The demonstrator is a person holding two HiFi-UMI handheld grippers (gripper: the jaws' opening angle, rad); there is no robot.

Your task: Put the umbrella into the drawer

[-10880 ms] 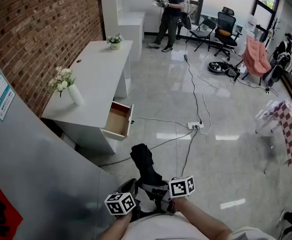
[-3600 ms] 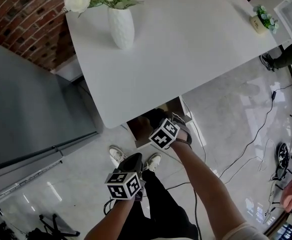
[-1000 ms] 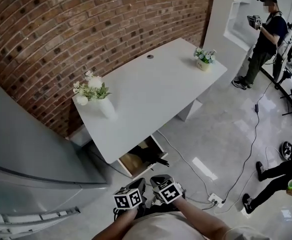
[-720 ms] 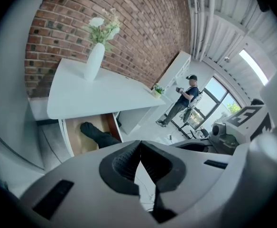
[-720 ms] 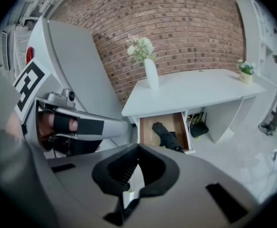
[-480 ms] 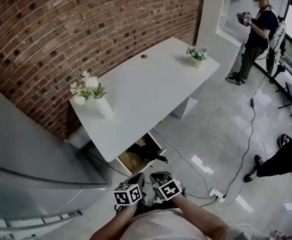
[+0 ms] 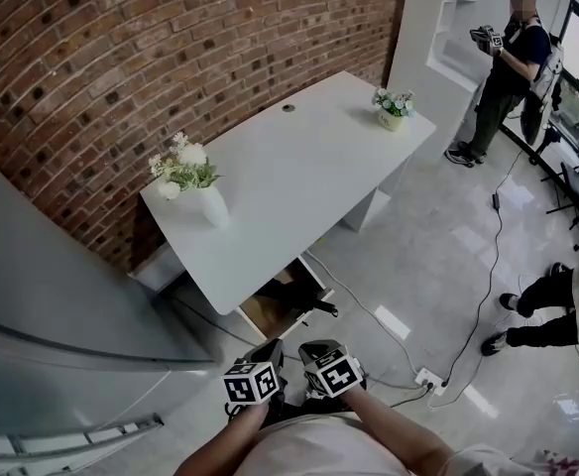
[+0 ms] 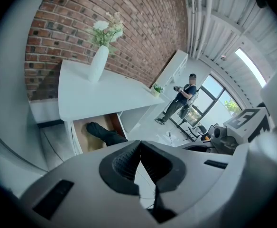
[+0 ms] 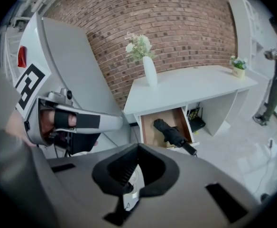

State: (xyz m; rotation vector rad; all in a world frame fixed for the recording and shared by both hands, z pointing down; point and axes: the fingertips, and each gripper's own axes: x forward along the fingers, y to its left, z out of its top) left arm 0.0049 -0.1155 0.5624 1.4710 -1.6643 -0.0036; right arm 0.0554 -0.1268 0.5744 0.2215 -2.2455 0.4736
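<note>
Since the earlier head views, the umbrella [image 7: 302, 301] has left the grippers and both grippers have drawn back from the desk. The umbrella, folded and black, now lies slantwise inside the open drawer [image 7: 262, 320]. Its handle end projects over the drawer's front edge.

The drawer stands pulled out under the white counter [image 7: 299, 172], which carries a vase of flowers [image 7: 210, 206] and a small potted plant [image 7: 394, 117].

Step status: placement appears essentially complete. If the drawer is to be closed, the next move probably calls for nudging the projecting handle inward first, since it could foul the front panel.

Pose: the left hand-held gripper [image 7: 268, 351] and the right hand-held gripper [image 7: 315, 348] sit side by side near the person's body, angled down toward the drawer and well apart from it. Each is clenched with pads together and nothing between them.
</note>
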